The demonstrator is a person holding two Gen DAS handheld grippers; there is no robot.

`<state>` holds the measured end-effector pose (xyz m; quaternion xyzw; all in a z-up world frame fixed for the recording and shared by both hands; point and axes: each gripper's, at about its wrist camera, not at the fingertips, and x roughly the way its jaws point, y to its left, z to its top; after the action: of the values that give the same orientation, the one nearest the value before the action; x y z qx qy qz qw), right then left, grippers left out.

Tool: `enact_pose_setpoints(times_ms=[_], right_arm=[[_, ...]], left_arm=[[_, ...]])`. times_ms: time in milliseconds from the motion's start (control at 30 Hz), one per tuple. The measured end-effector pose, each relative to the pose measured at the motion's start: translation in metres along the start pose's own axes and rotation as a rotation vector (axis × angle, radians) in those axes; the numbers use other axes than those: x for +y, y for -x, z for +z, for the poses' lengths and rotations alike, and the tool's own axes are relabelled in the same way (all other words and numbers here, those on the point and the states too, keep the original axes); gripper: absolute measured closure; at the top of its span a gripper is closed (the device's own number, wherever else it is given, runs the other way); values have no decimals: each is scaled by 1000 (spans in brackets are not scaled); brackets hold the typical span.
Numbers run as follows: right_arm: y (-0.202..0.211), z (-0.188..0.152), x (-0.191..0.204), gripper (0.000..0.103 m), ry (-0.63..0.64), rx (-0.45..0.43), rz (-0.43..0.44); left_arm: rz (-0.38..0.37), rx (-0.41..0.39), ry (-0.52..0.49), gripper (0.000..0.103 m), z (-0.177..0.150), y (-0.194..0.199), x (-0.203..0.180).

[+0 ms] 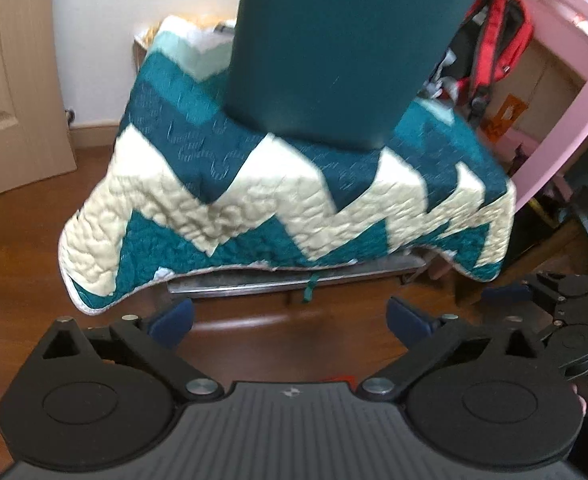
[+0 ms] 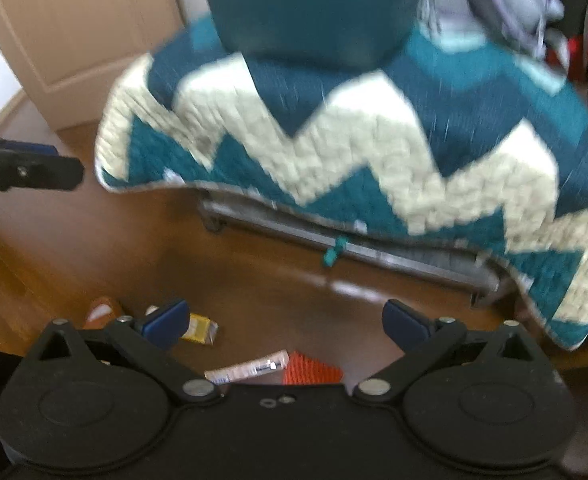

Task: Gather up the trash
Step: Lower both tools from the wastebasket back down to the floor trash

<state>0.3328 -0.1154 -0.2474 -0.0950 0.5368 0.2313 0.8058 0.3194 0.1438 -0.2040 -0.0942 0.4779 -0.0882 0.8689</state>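
The trash lies on the floor at the lower middle of the right wrist view, just ahead of the right gripper [image 2: 285, 322]: a yellow packet [image 2: 201, 328], a white wrapper [image 2: 249, 368] with blue print, an orange ridged piece [image 2: 312, 370], and an orange-and-white scrap [image 2: 102, 312] at lower left. All are blurred. The pieces lie near one another but apart. The left fingertip covers part of the packet.

The floor [image 2: 93, 240] is dark glossy wood. A beige door [image 1: 9, 80] stands at upper left, against a white wall [image 1: 133, 0].

A teal bin [image 1: 334, 48] stands on a teal-and-cream zigzag quilt [image 1: 253, 200], which is draped over a low metal frame [image 1: 294, 280] in the frame's centre. A pink shelf [image 1: 566, 80] with a red-and-black backpack [image 1: 494, 40] fills the upper right of the left wrist view.

Both grippers stand wide open with nothing between the jaws. The left gripper [image 1: 289, 320] hangs over bare floor before the quilt's edge.
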Motion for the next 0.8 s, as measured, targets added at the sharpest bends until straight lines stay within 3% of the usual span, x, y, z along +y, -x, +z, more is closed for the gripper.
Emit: enact_pose_setpoints(times_ms=[267, 467, 800], right_arm=[[-96, -31, -18, 1, -72, 164, -44], [-156, -50, -28, 1, -142, 253, -66], [-235, -79, -23, 2, -66, 384, -53]], left_arm=[[36, 116, -51, 0, -28, -81, 39], [60, 273, -148, 0, -71, -149, 59], [51, 433, -411, 0, -150, -227, 60]])
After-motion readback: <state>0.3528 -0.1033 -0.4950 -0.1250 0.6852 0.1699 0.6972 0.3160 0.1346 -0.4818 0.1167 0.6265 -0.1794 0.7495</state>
